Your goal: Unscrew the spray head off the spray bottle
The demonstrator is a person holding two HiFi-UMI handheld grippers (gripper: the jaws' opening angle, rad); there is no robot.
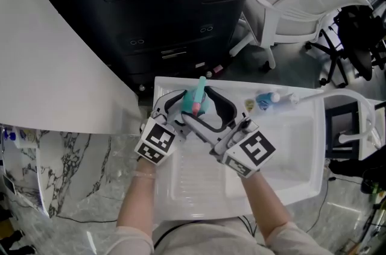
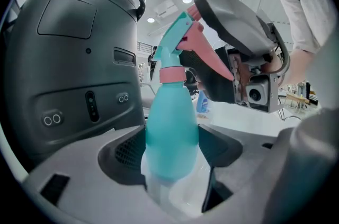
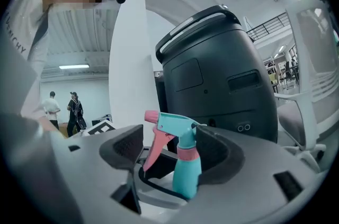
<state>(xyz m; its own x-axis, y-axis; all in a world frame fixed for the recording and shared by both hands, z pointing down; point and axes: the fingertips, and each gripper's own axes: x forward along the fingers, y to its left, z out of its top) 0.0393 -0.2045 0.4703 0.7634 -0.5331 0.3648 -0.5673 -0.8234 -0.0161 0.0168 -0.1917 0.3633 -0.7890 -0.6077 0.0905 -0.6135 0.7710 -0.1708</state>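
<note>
So my left gripper (image 2: 172,153) has the spray bottle (image 2: 170,130) clamped by its teal body. Both pads sit snug against the sides, with the jaws fairly wide because the bottle is fat. The bottle stands more or less upright right in the mouth of that gripper, its base down between the jaws. The pink collar and spray head (image 2: 179,40) stick up well above them.

My right gripper (image 3: 177,146) comes in from the opposite side, pointing roughly level at the top of the bottle. Its jaws are spread wide and aren't squeezing anything. The spray head sits in the gap between them, well off-centre. Its pink trigger and nozzle point toward the left jaw with clear air in between. The back of the head is tucked up against the right jaw. It might be brushing that pad, but I honestly can't tell from this angle.

From above, the two grippers meet nose to nose around the bottle over the far edge of the white tray (image 1: 301,145), with a big dark machine (image 1: 151,0) just beyond their tips.
</note>
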